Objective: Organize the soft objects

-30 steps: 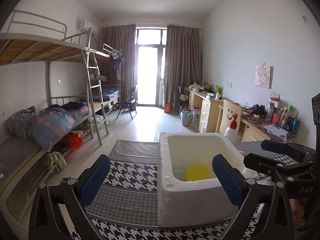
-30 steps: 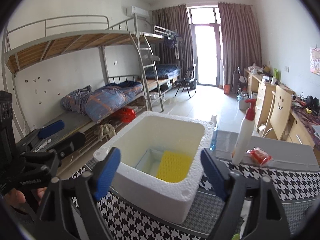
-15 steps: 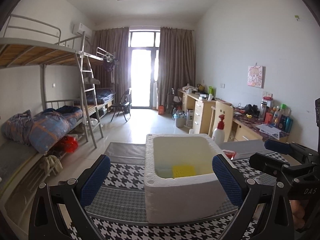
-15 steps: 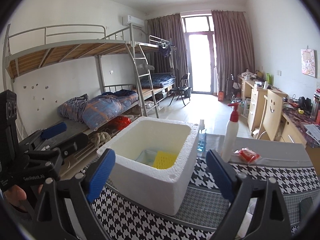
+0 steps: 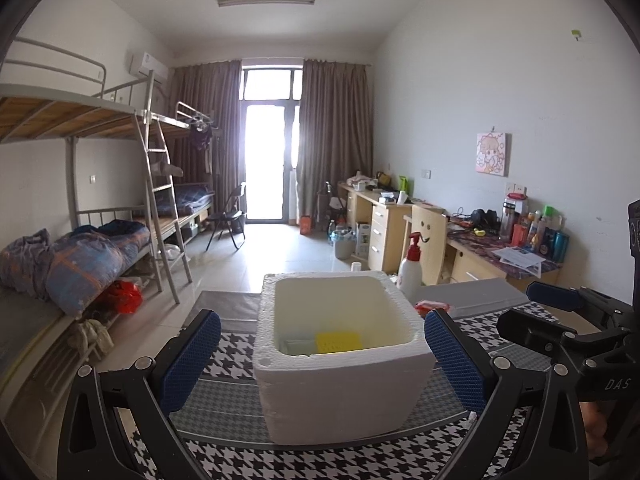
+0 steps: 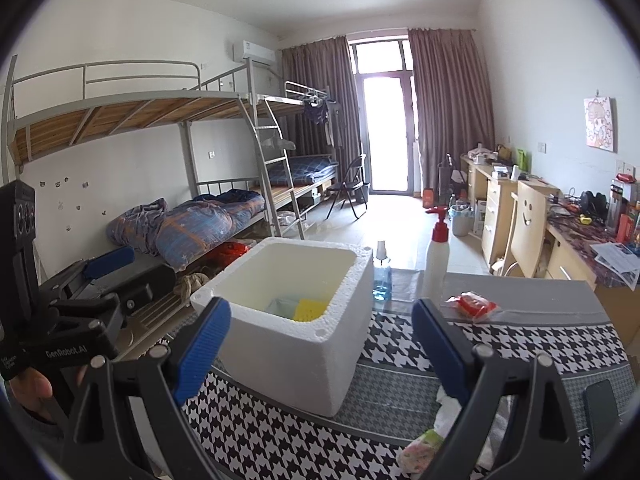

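Both grippers hang spread and empty over a houndstooth-covered table [image 6: 520, 344]: the left gripper [image 5: 322, 360] and the right gripper [image 6: 320, 348] flank a white foam box [image 5: 344, 396], where a yellow sponge [image 5: 338, 341] lies on the box floor beside a pale blue item [image 6: 280, 306].

The foam box [image 5: 344, 392] wall hides most of the yellow sponge [image 5: 338, 341] inside.

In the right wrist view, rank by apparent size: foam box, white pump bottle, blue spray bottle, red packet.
1. Foam box, easily largest.
2. White pump bottle.
3. Blue spray bottle and red packet look alike; the bottle stands farther away, so unranked.
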